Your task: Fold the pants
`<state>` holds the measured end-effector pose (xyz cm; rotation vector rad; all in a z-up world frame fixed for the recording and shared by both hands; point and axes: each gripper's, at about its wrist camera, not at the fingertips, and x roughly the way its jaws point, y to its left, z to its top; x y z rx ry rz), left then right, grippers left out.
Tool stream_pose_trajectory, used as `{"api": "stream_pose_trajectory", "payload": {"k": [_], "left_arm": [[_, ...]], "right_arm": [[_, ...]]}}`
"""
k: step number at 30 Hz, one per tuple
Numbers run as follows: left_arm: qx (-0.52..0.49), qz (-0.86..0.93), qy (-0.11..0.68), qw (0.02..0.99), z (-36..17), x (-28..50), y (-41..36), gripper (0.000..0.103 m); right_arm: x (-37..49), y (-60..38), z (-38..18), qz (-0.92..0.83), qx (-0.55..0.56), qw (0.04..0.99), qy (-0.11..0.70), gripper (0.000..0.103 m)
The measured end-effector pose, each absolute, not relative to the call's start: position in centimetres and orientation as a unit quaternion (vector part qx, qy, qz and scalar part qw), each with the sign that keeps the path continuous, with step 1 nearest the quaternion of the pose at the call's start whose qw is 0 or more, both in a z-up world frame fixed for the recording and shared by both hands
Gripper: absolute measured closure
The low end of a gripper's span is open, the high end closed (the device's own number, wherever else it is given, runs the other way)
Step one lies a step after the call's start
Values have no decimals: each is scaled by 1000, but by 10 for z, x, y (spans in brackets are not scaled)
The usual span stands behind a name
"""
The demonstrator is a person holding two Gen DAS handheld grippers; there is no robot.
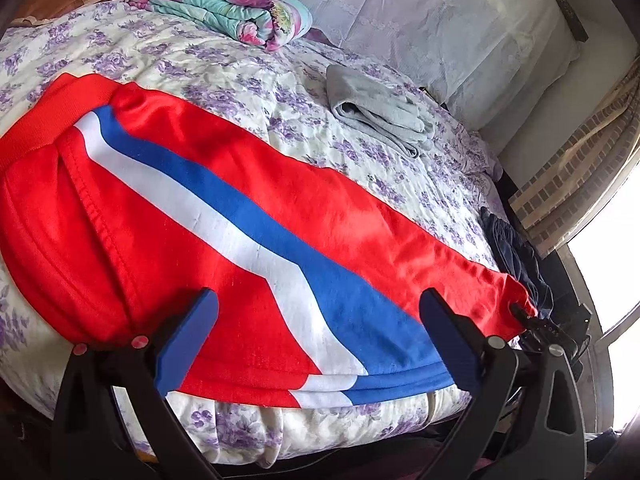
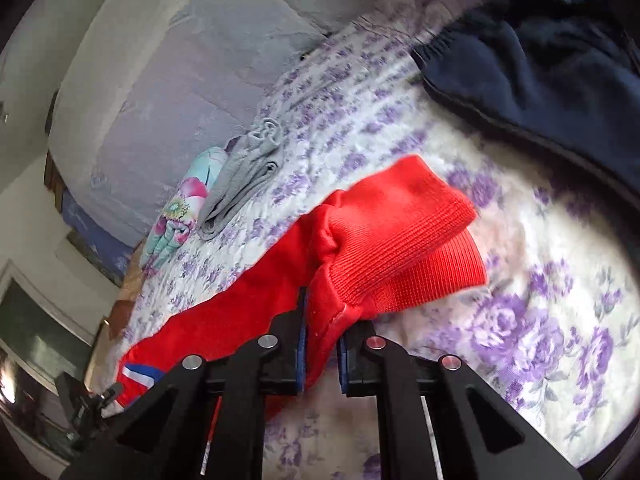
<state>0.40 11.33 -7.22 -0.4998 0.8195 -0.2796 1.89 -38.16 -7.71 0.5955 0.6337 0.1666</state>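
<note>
Red pants [image 1: 168, 216] with a white and blue side stripe lie stretched across the flowered bed, waistband at the left, cuffs at the right. My left gripper [image 1: 320, 328] is open, its blue fingers [image 1: 192, 336] spread over the pants near the bed's front edge, holding nothing. My right gripper [image 2: 320, 344] is shut on the red pants [image 2: 336, 272] just behind the ribbed cuffs [image 2: 416, 240], which stick out past its fingers. It also shows in the left wrist view [image 1: 536, 324] at the cuff end.
The bed's quilt [image 1: 224, 68] is white with purple flowers. Folded grey pants [image 1: 376, 112] and a folded floral blanket [image 1: 224, 8] lie further back. A dark navy garment [image 2: 532, 72] lies at the bed's far right. Pillows [image 1: 440, 20] line the head.
</note>
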Motion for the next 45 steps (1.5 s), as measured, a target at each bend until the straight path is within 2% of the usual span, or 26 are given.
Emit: {"api": "stream_pose_trajectory", "payload": {"k": [4, 7, 9, 10, 11, 13, 15, 18, 23, 29, 30, 31, 32, 34, 35, 39, 42, 43, 44, 45], "left_arm": [[-240, -132, 392, 878, -70, 1, 114, 5], [-249, -130, 387, 878, -68, -2, 118, 5], [-253, -127, 384, 879, -67, -5, 121, 5], [-255, -125, 382, 880, -66, -7, 122, 5], [-256, -122, 380, 880, -65, -9, 125, 5], [-257, -117, 377, 882, -64, -13, 128, 5], [-260, -114, 374, 883, -64, -17, 135, 5], [-266, -119, 374, 880, -65, -18, 140, 5], [-262, -120, 373, 882, -66, -15, 137, 5], [-272, -123, 372, 879, -69, -15, 139, 5], [-274, -123, 371, 879, -69, -15, 139, 5], [-275, -123, 371, 878, -69, -16, 140, 5], [-275, -123, 370, 879, -69, -16, 140, 5], [-273, -121, 369, 880, -67, -18, 142, 5], [-273, -121, 370, 880, -66, -19, 142, 5], [-270, -120, 364, 883, -61, -21, 145, 5], [-279, -119, 367, 879, -64, -20, 148, 5], [-281, -118, 369, 878, -64, -20, 148, 5], [-281, -119, 369, 878, -64, -20, 149, 5], [-281, -119, 368, 878, -63, -22, 149, 5]], "right_arm": [[20, -320, -18, 106, 121, 951, 266, 91], [21, -244, -2, 141, -29, 955, 260, 88], [29, -190, -22, 176, -116, 929, 304, 73], [30, -168, -39, 197, -152, 910, 333, 54], [29, -149, -59, 222, -181, 889, 358, 49], [17, -131, -84, 233, -227, 876, 356, 46], [3, -132, -76, 245, -244, 884, 315, 41], [-12, -151, -50, 285, -212, 892, 281, 35], [-9, -153, -30, 304, -205, 890, 269, 35], [19, -116, -63, 274, -283, 867, 305, 37], [28, -112, -71, 255, -292, 864, 322, 41], [33, -112, -74, 258, -278, 861, 339, 54], [38, -116, -71, 271, -249, 860, 353, 73], [40, -121, -64, 273, -235, 862, 357, 86], [37, -123, -58, 280, -234, 863, 348, 88], [23, -129, -39, 315, -214, 867, 321, 90], [19, -118, -46, 323, -230, 860, 321, 88], [23, -112, -55, 319, -240, 854, 334, 81], [25, -106, -65, 319, -250, 846, 347, 69], [24, -104, -70, 317, -254, 846, 346, 67]]}}
